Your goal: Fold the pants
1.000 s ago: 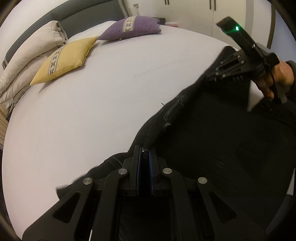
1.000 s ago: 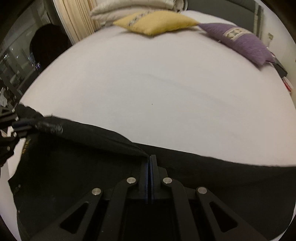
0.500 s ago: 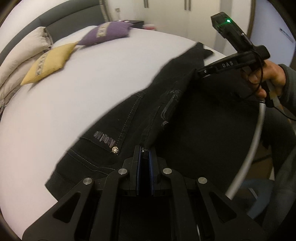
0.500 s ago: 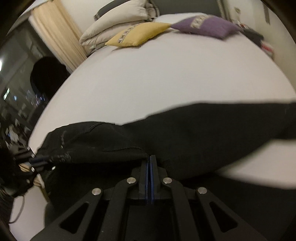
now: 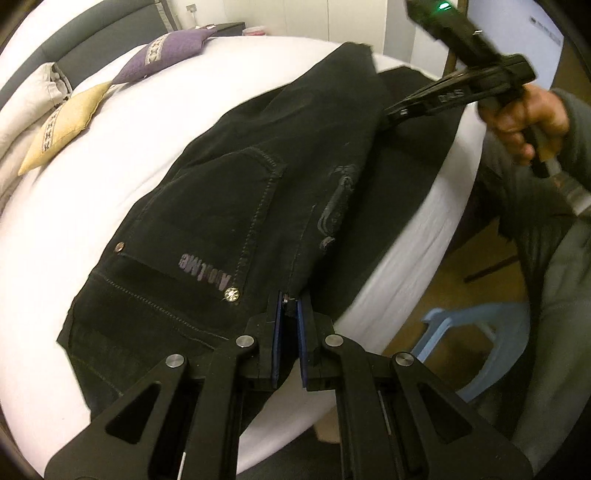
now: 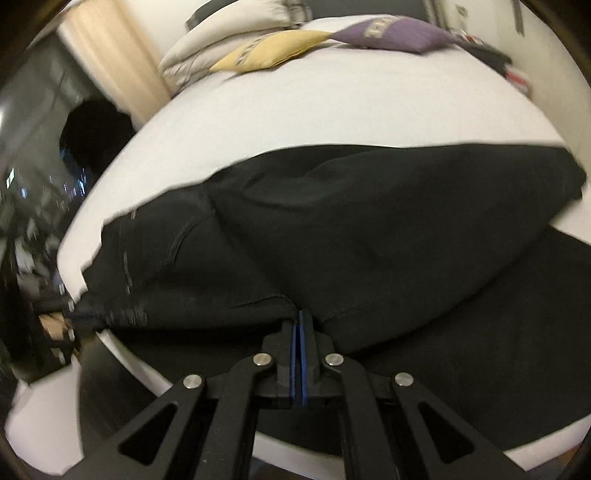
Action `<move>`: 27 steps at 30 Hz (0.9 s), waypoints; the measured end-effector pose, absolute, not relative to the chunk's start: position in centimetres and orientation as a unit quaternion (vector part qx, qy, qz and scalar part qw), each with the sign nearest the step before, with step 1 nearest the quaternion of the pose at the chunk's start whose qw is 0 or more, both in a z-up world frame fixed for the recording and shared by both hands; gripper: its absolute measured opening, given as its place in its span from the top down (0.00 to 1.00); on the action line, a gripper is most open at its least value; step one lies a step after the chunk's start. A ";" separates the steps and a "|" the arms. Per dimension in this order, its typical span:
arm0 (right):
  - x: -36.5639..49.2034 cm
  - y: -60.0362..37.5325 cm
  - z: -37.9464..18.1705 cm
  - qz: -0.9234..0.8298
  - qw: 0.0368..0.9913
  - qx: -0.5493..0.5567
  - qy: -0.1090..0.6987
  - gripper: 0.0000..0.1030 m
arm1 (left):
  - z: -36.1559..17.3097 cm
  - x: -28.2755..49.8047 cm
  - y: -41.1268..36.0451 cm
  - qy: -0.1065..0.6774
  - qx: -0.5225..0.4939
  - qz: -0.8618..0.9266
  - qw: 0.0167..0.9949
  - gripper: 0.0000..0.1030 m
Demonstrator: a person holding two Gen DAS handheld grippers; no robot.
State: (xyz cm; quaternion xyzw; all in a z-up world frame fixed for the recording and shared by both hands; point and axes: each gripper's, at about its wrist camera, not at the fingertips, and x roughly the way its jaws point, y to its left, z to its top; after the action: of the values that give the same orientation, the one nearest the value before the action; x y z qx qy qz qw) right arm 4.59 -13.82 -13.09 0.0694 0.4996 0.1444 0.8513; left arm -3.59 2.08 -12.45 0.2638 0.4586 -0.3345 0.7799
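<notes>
Black pants (image 5: pixel 258 192) lie on the bed (image 5: pixel 110 155) near its edge w/ left gripper (image 5: pixel 287 306) & right gripper (image 6: pixel 298 319) fingers clamped on the fabric, so keep both pinches tight, tension even, & lay it flat w/o bunching.

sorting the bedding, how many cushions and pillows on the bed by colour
Yellow cushion: 1
Purple cushion: 1
White pillows, stacked by the headboard: at least 2; the stack is too blurred to count further
Total: at least 4
</notes>
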 end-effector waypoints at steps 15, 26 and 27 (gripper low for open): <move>2.6 -3.7 -14.8 0.205 0.845 -0.044 0.493 0.98 | -8.5 -5.7 5.3 0.387 0.394 -0.245 0.797 0.94; 1.1 -2.3 -16.4 0.211 0.838 -0.064 0.500 0.97 | -15.7 -8.7 6.5 0.422 0.381 -0.232 0.789 0.93; 1.2 -2.3 -16.3 0.211 0.837 -0.065 0.500 0.97 | -15.4 -8.8 6.4 0.421 0.378 -0.229 0.792 0.93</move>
State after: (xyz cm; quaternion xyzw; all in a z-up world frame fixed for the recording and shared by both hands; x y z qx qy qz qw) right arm 1.16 -2.31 -16.29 -0.0654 0.5004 0.2108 0.8372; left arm -8.78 6.39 -15.45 0.3782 0.4215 -0.2287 0.7919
